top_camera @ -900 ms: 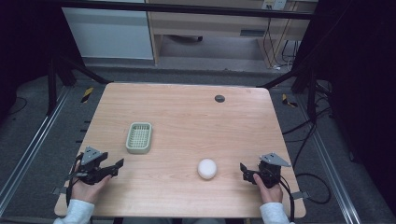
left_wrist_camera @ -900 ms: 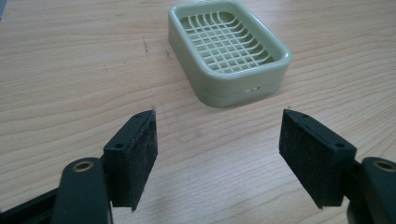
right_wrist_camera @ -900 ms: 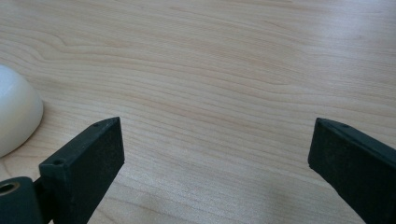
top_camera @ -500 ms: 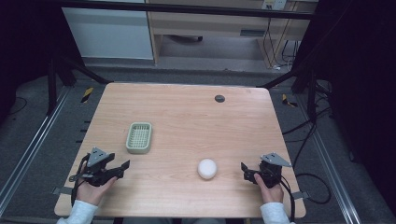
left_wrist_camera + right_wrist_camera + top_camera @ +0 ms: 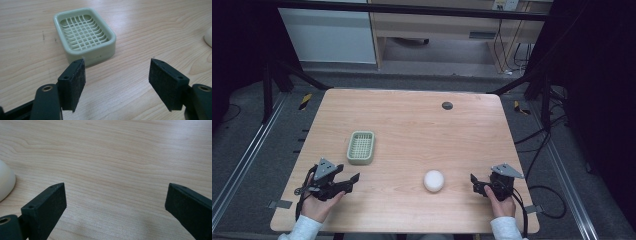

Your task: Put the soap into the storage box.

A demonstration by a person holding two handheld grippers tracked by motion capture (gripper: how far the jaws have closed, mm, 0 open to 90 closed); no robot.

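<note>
We see the black pads (image 5: 78,83) of the left gripper (image 5: 116,75) standing apart over bare wood with nothing between them, low above the light wooden table (image 5: 412,120). The right gripper (image 5: 115,197) has its jaws spread wider and is just as empty. Ahead of the left gripper, near but not touching, sits the pale green rectangular plastic soap dish (image 5: 112,41), its slotted grid holding nothing. The round white bar of soap (image 5: 433,180) lies well apart from the dish, between the two hands and closer to the right one.

As we read it, the work has barely begun: nothing is gripped, and the soap is not in the dish. Picking it up, carrying it and setting it down all appear to remain.

The high view gives us the whole layout, hands at the near edge and a small dark disc (image 5: 447,105) far across. The gripper views add the empty grid and the gaps between the pads.
</note>
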